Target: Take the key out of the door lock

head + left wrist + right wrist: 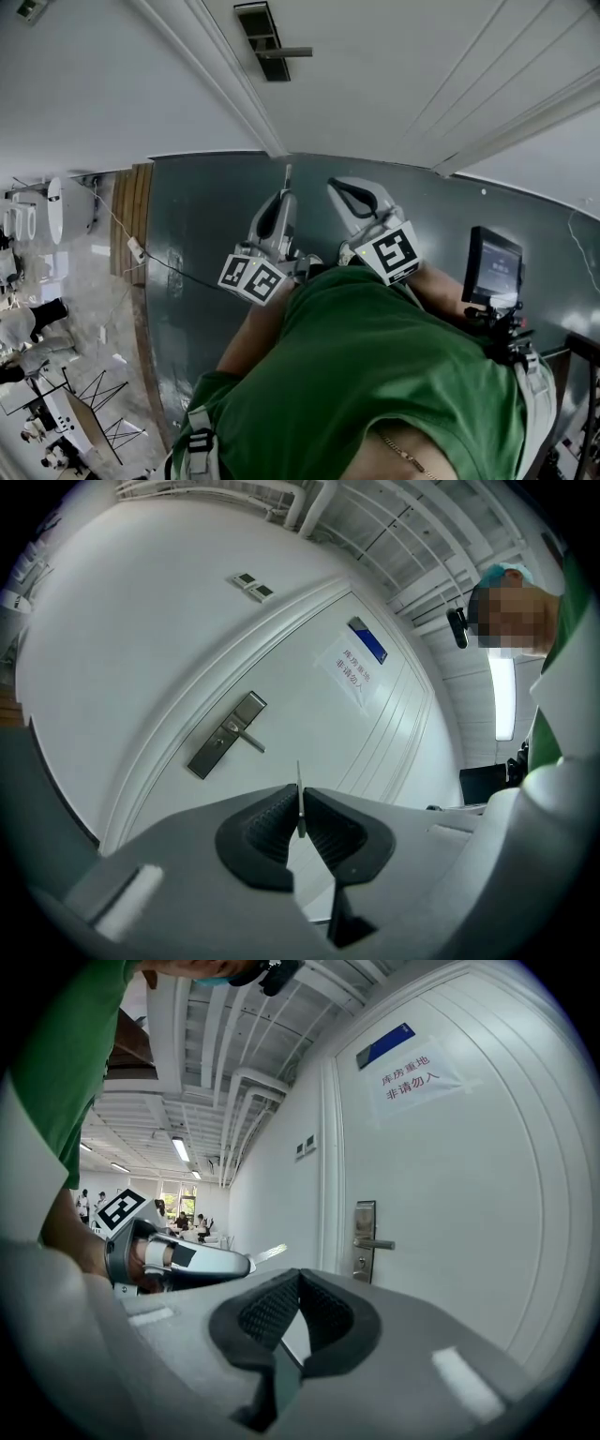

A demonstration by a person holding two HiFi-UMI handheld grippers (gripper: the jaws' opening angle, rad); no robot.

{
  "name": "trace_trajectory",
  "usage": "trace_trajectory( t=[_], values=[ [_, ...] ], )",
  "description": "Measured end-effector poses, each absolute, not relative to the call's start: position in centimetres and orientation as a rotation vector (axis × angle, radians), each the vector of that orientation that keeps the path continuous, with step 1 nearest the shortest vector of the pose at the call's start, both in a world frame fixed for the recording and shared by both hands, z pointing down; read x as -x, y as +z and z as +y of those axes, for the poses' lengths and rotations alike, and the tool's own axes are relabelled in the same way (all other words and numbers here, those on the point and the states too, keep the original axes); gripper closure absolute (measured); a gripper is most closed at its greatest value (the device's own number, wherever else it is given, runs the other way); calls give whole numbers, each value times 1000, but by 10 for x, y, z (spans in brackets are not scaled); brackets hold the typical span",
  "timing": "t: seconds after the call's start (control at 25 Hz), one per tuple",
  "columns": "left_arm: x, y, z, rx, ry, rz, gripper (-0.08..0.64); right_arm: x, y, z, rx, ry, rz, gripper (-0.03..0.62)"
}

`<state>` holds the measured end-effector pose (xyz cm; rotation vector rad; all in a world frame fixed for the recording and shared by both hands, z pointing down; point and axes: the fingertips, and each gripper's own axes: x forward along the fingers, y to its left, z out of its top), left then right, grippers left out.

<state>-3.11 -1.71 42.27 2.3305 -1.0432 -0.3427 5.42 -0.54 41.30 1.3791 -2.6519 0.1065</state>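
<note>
The left gripper (300, 803) is clamping the key (299, 772), a thin, stiff, light metal blade that is probably slippery, so pinching flat across its faces suits it. The key is standing edge-on between the pads at lower centre, already well apart from the lock plate (228, 733) at mid-left. The right gripper (299, 1275) is sitting clenched on nothing.

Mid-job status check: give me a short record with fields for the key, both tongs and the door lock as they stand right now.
key: pinched edge-on in the left tongs, blade sticking out past the tips, clear of the door
left tongs: shut on the key
right tongs: shut, nothing between them
door lock: silver plate with a lever handle on the white door, apart from both tongs
key in lock: none visible
task state: key appears to be out of the lock
</note>
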Motion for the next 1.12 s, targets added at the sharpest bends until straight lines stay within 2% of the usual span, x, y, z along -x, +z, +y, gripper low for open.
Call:
trace_trajectory(
  t=[1.12],
  values=[
    [14,456,-5,-2293,-277,-982,534,-61,439,6,-1355,155,-2634,589]
  ],
)
